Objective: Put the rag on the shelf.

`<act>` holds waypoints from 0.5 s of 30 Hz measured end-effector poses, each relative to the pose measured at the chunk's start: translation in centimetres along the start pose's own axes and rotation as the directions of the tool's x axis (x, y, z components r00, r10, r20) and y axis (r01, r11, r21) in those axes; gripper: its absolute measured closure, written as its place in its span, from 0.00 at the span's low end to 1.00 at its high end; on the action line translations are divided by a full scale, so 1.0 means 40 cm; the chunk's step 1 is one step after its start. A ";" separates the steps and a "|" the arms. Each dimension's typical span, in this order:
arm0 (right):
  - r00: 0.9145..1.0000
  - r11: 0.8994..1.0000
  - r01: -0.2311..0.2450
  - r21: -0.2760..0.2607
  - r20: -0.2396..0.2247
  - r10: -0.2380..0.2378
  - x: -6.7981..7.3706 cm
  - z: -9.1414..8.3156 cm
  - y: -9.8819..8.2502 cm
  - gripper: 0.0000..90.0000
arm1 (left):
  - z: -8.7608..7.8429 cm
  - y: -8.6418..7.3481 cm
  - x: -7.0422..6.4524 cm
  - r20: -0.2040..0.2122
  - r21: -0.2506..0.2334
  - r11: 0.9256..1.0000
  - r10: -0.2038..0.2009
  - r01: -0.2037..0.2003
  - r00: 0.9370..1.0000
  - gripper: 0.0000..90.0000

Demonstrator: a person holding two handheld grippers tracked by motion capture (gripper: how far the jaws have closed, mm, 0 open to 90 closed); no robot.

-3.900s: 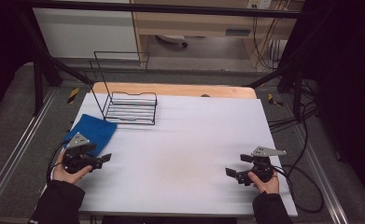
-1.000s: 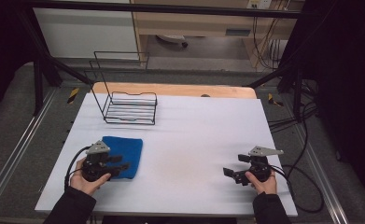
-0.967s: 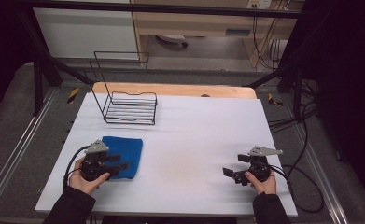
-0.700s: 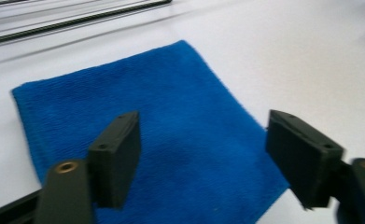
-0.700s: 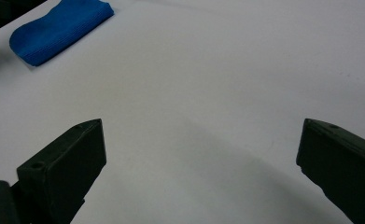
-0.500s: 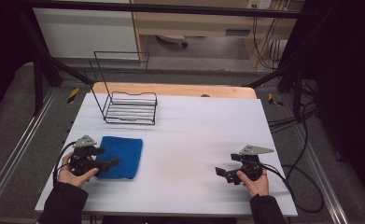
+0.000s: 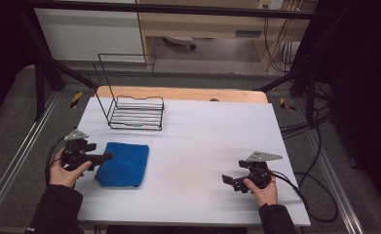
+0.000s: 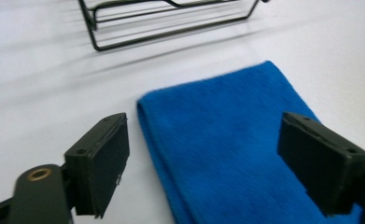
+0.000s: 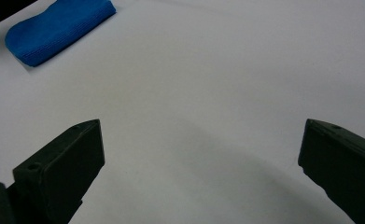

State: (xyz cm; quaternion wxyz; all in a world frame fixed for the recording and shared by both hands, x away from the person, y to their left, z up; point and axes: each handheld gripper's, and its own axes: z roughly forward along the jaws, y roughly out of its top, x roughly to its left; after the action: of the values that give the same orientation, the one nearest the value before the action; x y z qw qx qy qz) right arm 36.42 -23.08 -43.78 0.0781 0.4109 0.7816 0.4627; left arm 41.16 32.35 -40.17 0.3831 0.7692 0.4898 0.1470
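The left gripper [image 7: 105, 157] lies level in the person's left hand [image 7: 67, 168], its jaws wide apart and just opened, with nothing pressed between the pads. The right gripper [image 7: 225, 179] sits low in the right hand [image 7: 262, 187], jaws spread wide and empty, pointing across toward the left one. Both dark-sleeved forearms reach in behind their grippers, well apart.

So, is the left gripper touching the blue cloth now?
Apart. In the left gripper view the left gripper has just opened wide and its pads hang off the blue cloth, pressing nothing.
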 end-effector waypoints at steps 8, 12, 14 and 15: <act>1.000 1.000 -0.001 0.005 0.000 0.001 0.000 0.002 -0.001 0.01 | 0.072 0.013 0.047 -0.053 0.027 0.999 -0.025 0.026 0.998 0.42; 1.000 1.000 0.001 0.009 0.003 -0.001 0.000 0.004 -0.001 0.01 | 0.099 0.008 0.063 -0.047 0.049 0.998 -0.027 0.030 0.999 0.54; 1.000 1.000 0.000 0.008 0.003 0.000 -0.001 0.004 0.000 0.01 | 0.105 0.006 0.065 -0.043 0.050 0.998 -0.027 0.029 0.999 0.60; 1.000 1.000 -0.003 0.009 0.003 0.003 -0.001 0.005 0.000 0.01 | 0.109 0.004 0.066 -0.042 0.049 0.998 -0.029 0.031 0.999 0.61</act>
State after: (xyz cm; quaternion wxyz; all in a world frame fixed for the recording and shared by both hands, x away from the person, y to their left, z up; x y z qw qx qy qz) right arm 36.53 -22.98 -43.90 0.0768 0.4133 0.7828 0.4588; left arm 45.15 32.66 -43.35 0.3559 0.7678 0.5126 0.1448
